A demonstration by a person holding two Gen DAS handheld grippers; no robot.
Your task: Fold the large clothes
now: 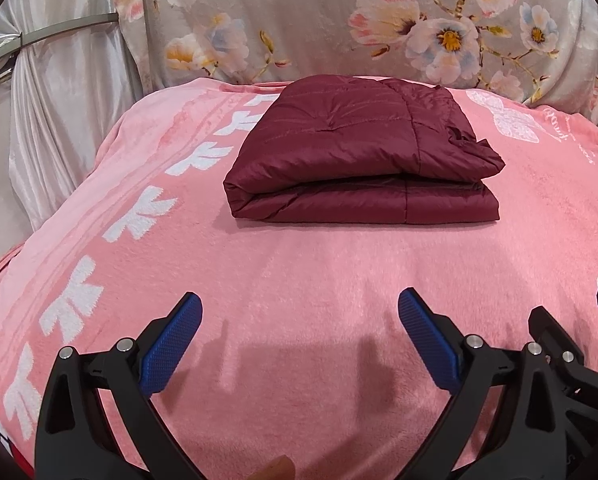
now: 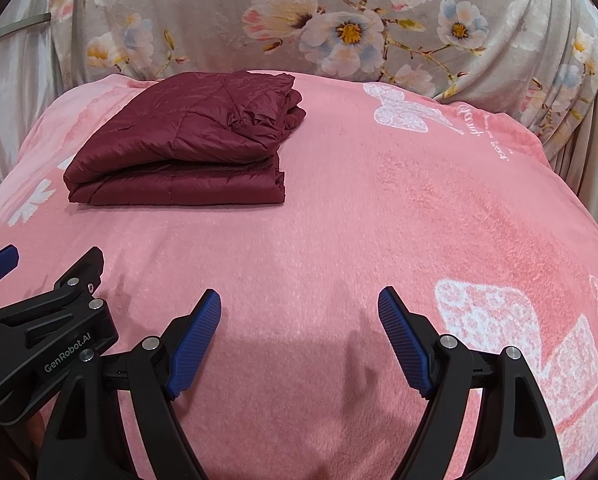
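Maroon quilted jacket [image 1: 359, 152] is sitting folded in a stacked bundle on the pink fleece blanket [image 1: 299, 288], toward the far edge, well apart from both tools. Left gripper [image 1: 299, 340] is hovering with jaws wide, holding nothing; right gripper [image 2: 299, 338] is hovering just beside it, also spread wide and empty. Fold is looking essentially finished. If tidying: I'd be approaching the loose bunched corner on the bundle's right side, pinching only the top layer, tucking it in without dragging the slippery stack. Right wrist view is showing that ragged layered edge [image 2: 291, 108] plainly plus the butterfly print [image 2: 403, 112]; left wrist view is showing the clean front fold line and the white bow row [image 1: 139, 216] instead
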